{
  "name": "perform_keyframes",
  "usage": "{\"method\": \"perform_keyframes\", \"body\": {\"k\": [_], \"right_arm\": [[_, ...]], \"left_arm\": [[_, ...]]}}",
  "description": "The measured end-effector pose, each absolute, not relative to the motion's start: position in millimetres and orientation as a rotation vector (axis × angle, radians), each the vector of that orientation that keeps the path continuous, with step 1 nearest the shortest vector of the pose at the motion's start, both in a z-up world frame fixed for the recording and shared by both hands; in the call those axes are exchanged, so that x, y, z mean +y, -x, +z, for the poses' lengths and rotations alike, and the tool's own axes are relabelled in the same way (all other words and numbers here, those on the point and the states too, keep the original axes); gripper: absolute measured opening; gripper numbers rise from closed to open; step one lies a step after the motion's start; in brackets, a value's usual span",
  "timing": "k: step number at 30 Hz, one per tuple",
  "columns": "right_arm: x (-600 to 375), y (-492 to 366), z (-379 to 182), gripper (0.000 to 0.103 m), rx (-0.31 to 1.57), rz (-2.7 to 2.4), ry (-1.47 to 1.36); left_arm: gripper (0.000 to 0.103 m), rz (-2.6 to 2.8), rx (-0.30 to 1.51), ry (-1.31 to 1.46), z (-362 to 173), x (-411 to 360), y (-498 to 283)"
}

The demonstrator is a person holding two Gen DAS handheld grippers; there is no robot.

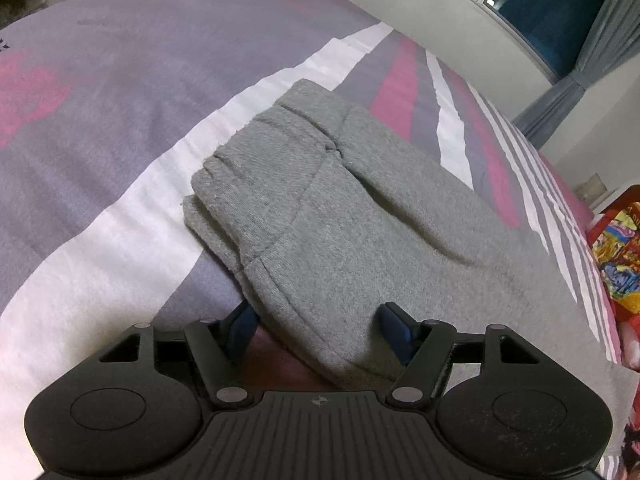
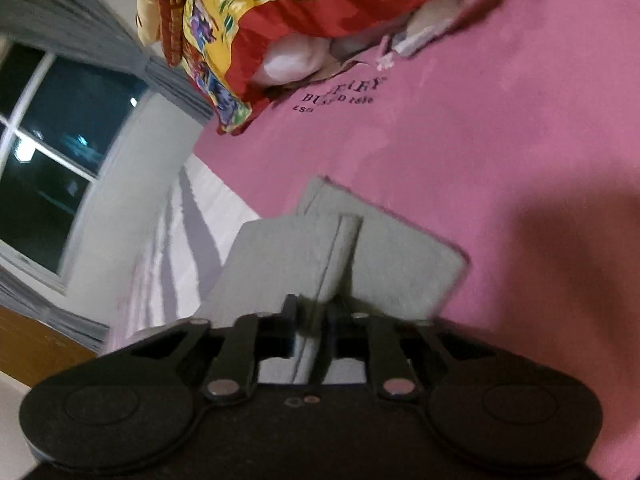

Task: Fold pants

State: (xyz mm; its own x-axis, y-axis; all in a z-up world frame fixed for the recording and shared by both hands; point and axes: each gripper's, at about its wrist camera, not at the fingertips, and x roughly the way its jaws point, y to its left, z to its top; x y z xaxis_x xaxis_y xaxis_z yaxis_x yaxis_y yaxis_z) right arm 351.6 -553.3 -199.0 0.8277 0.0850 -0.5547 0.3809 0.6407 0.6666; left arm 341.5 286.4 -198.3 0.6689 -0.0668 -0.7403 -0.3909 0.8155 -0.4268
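The grey pants [image 1: 340,208] lie folded on the bed, the elastic waistband [image 1: 256,160] toward the far left. In the left wrist view my left gripper [image 1: 318,322] stands open astride the near edge of the cloth, its blue pads [image 1: 394,326] apart with fabric lying between them. In the right wrist view the pants [image 2: 400,264] end in a squared cuff over the pink sheet. My right gripper [image 2: 312,320] is shut on a raised ridge of grey fabric pinched between its fingers. That view is blurred.
The bed sheet [image 1: 120,100] is purple, white and pink striped, and plain pink [image 2: 500,140] with printed lettering. A red and yellow patterned quilt [image 2: 248,20] is bunched at the bed's far end. A dark window [image 2: 52,152] with grey curtains [image 1: 600,60] stands beyond the bed.
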Motion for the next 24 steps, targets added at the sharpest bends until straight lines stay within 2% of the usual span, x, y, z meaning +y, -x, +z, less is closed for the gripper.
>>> {"method": "perform_keyframes", "body": {"k": [7, 18, 20, 24], "right_arm": [[-553.3, -314.0, -176.7, 0.005, 0.505, -0.203, -0.797], [-554.4, -295.4, -205.1, 0.002, 0.532, -0.292, -0.816], [-555.6, -300.9, -204.8, 0.004, 0.547, -0.293, -0.828], [-542.1, -290.1, -178.8, 0.020, 0.509, -0.314, -0.732]], "left_arm": [[0.068, 0.191, 0.827, 0.603, -198.5, 287.0, -340.7], [0.069, 0.187, 0.823, 0.603, -198.1, 285.7, -339.3], [0.069, 0.186, 0.822, 0.606, -197.8, 285.7, -338.8], [0.069, 0.217, 0.811, 0.593, -184.6, 290.5, -323.1]]}}
